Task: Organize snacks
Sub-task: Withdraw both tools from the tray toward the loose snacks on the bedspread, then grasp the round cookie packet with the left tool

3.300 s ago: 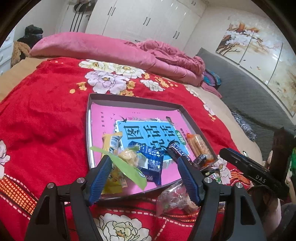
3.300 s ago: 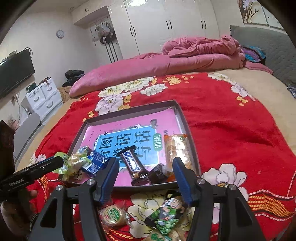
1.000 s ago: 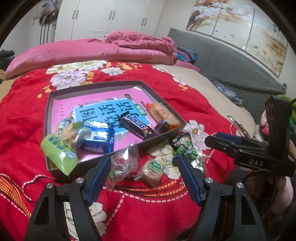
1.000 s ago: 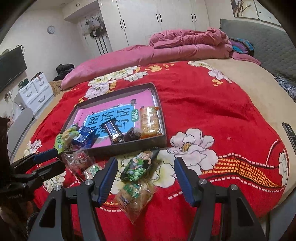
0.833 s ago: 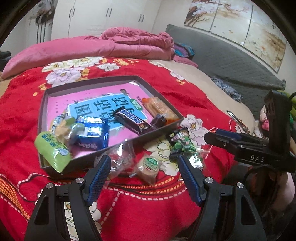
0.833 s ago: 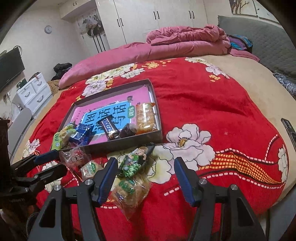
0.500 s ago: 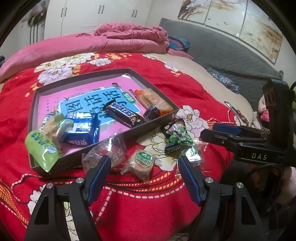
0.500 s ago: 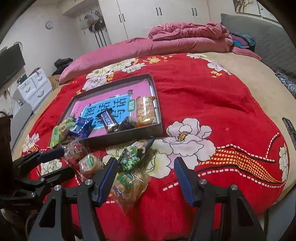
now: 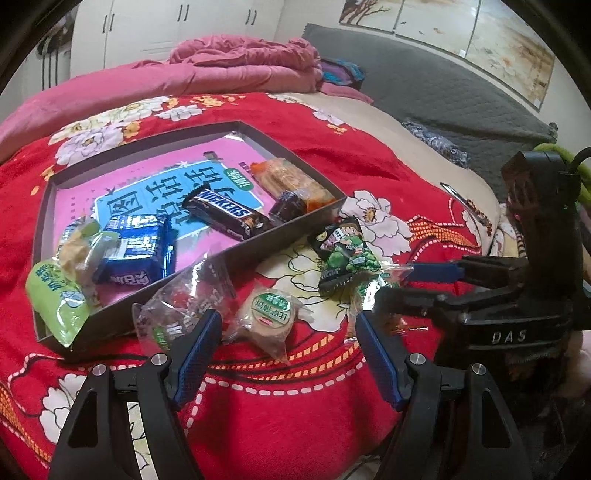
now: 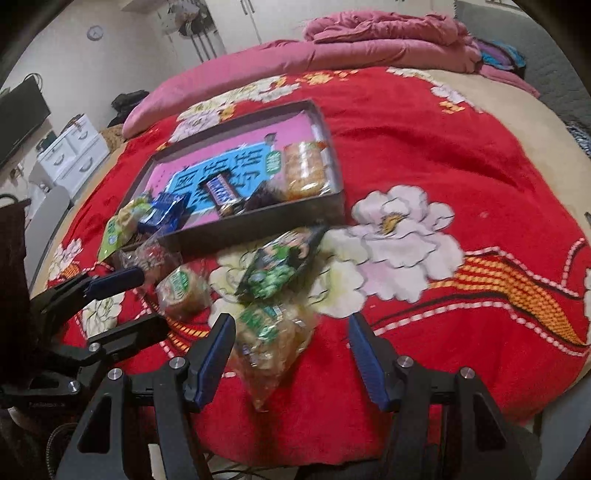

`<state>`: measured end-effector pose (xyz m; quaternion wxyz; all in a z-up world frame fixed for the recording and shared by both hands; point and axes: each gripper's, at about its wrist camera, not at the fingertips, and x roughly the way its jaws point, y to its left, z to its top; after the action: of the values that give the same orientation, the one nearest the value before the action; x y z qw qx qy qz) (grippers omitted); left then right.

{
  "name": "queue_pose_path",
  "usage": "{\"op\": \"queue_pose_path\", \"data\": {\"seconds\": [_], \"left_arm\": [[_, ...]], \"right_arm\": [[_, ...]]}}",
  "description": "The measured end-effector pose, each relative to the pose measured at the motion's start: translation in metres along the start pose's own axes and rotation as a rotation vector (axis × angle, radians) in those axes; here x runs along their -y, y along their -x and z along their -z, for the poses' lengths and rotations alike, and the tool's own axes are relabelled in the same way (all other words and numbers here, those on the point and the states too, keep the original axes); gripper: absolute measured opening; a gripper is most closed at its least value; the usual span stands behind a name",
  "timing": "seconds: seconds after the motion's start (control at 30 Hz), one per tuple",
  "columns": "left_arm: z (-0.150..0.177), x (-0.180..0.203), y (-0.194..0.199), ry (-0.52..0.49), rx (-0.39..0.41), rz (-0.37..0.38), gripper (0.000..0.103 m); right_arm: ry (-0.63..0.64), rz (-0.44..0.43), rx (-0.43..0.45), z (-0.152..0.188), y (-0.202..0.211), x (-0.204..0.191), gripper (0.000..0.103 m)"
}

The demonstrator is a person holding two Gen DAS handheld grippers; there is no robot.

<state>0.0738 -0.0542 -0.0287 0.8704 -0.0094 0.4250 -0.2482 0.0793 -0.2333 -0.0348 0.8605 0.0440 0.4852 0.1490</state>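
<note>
A shallow grey box (image 9: 303,225) (image 10: 258,218) with a pink and blue book lining it lies on the red blanket. It holds a Snickers bar (image 9: 225,216), a blue packet (image 9: 138,251), a green packet (image 9: 55,299) and an orange cracker pack (image 9: 291,182). In front of it lie a clear candy bag (image 9: 184,299), a round cake (image 9: 269,312) (image 10: 181,288), a green pea bag (image 9: 343,254) (image 10: 280,266) and a clear biscuit bag (image 10: 273,339). My left gripper (image 9: 288,354) is open, low before the round cake. My right gripper (image 10: 291,354) is open around the biscuit bag.
The red flowered blanket (image 10: 461,155) covers the bed, with a pink quilt (image 10: 369,33) piled at the far end. A white drawer unit (image 10: 70,151) stands left of the bed. The bed edge drops off just below both grippers.
Both grippers have pulled back from the box and dropped lower toward the loose snacks in front of it. The green packet now rests in the box's corner. Both stay open and empty.
</note>
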Motion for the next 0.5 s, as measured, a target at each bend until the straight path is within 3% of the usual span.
{"op": "queue_pose_path", "data": {"seconds": [0.5], "left_arm": [[-0.002, -0.007, -0.014, 0.044, -0.025, 0.053, 0.075]], "right_arm": [[0.032, -0.095, -0.039, -0.002, -0.027, -0.008, 0.049]]}}
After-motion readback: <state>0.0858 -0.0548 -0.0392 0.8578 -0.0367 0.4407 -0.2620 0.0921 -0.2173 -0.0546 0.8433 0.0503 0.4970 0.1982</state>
